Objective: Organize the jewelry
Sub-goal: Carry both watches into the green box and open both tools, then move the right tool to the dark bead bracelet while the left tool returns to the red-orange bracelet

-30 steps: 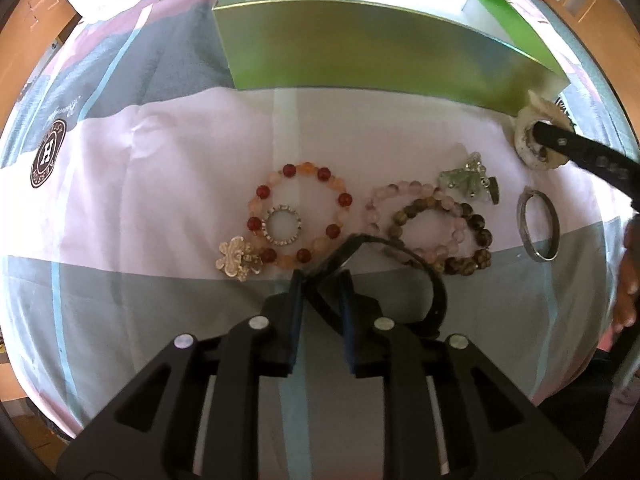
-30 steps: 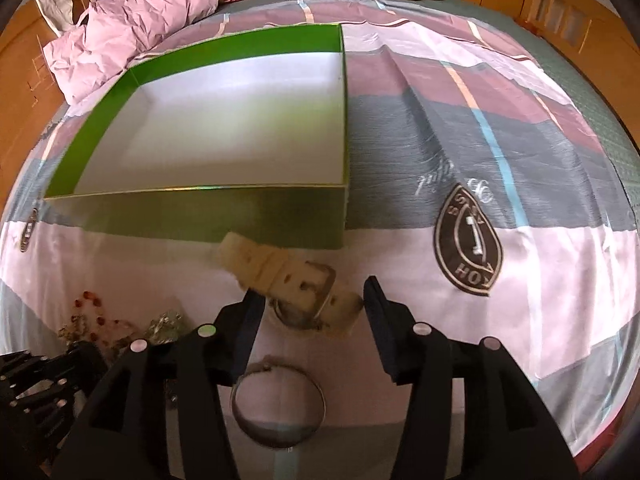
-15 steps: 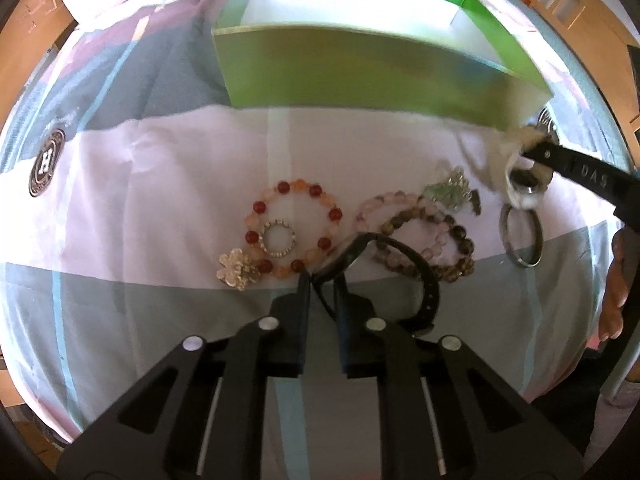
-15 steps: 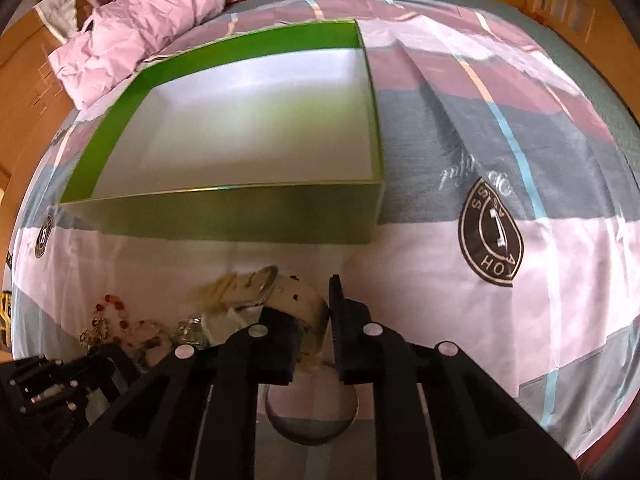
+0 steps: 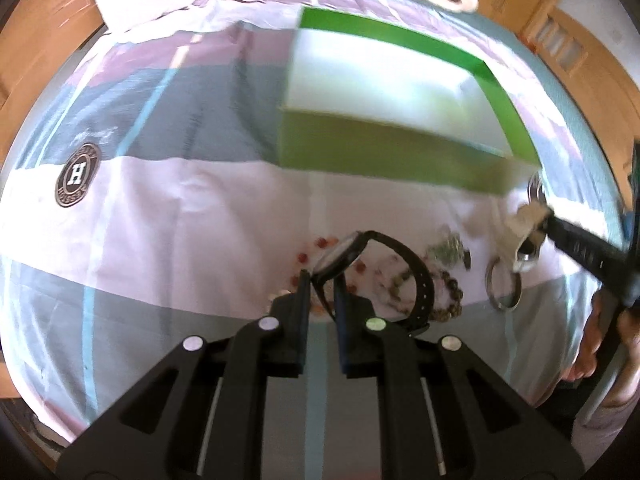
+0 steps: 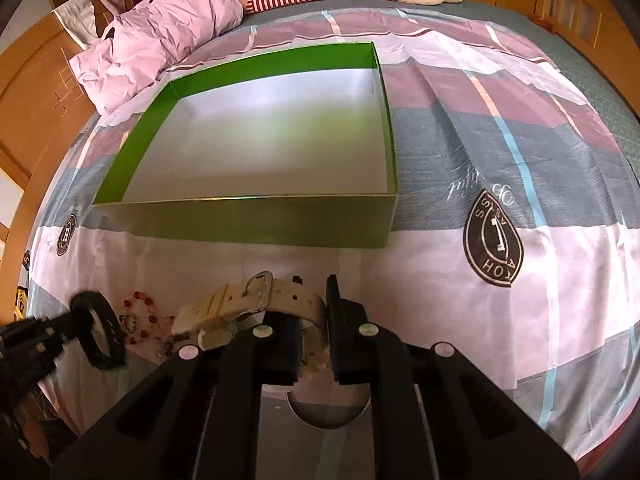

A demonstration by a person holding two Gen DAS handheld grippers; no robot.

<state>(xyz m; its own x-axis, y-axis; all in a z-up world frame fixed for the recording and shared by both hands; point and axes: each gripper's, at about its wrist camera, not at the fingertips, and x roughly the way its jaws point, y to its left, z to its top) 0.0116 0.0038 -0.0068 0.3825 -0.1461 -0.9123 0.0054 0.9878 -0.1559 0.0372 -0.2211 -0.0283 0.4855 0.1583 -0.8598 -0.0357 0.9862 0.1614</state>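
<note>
I see the black watch [image 5: 384, 268] lifted off the bed, strap looping to 4 o'clock of its face. The cream watch [image 6: 256, 304] with metal buckle is also raised. Bead bracelets [image 5: 420, 288] lie below, a silver bangle [image 5: 504, 288] at 3 o'clock of them. The green box [image 6: 256, 220] stands open at 12 o'clock.

I see a bed [image 6: 500, 92] under a pink-and-grey patchwork sheet; a green box [image 6: 256, 220] sits mid-bed; nearer me than the box lie beaded bracelets [image 5: 416, 288] and a metal bangle [image 5: 503, 286]; beyond it, a crumpled pink pillow [image 6: 156, 44].
</note>
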